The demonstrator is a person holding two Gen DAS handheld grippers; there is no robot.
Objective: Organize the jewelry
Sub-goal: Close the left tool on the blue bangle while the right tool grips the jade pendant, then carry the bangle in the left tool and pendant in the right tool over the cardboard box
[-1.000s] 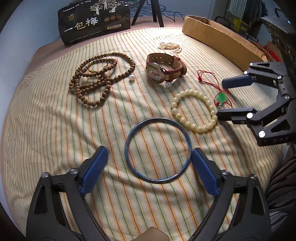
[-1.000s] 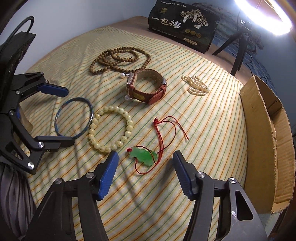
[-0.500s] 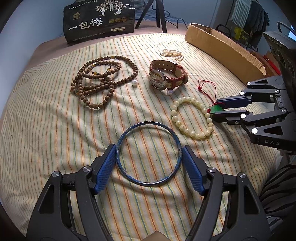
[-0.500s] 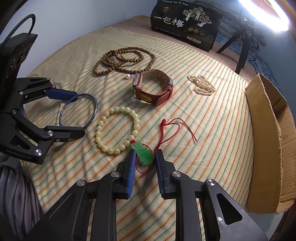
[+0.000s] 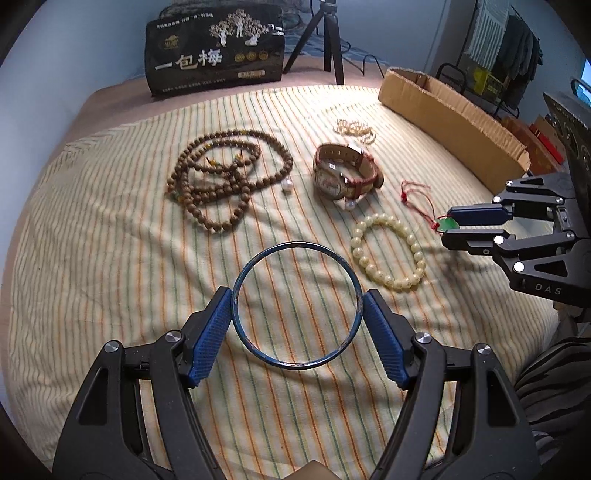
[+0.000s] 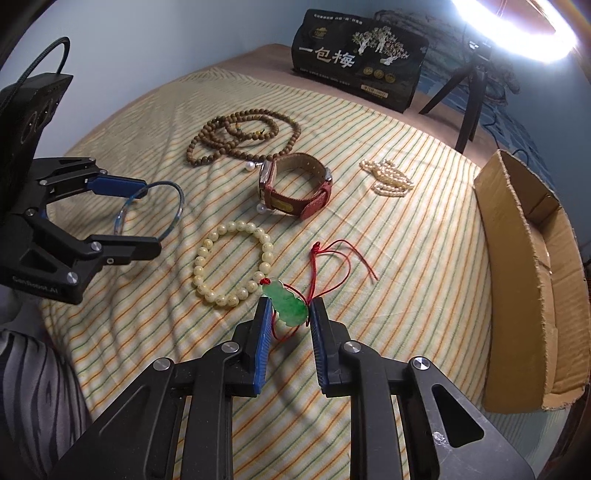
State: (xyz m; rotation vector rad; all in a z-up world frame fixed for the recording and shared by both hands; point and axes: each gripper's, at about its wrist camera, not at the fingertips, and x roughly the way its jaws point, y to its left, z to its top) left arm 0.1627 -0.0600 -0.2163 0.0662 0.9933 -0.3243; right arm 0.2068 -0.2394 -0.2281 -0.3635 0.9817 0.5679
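Note:
My left gripper [image 5: 297, 306] is shut on a blue bangle [image 5: 295, 248], its pads pressing the ring's two sides; the right wrist view [image 6: 177, 218] shows the bangle lifted off the cloth. My right gripper [image 6: 288, 314] is shut on a green jade pendant [image 6: 290, 304] whose red cord [image 6: 332, 258] trails on the cloth; the pendant also shows in the left wrist view [image 5: 447, 223]. On the striped cloth lie a cream bead bracelet [image 5: 388, 280], a brown leather watch [image 5: 345, 175], a wooden bead necklace [image 5: 221, 177] and a small pearl strand [image 5: 354, 129].
An open cardboard box [image 6: 517, 280] stands along the cloth's right side. A black printed pouch [image 5: 214, 55] stands at the far edge, with a tripod [image 5: 325, 33] behind it. A bright ring light [image 6: 517, 29] glares at top right.
Both grippers have closed: the left on the blue bangle, the right on the green pendant. Both pieces have since risen a little off the cloth.

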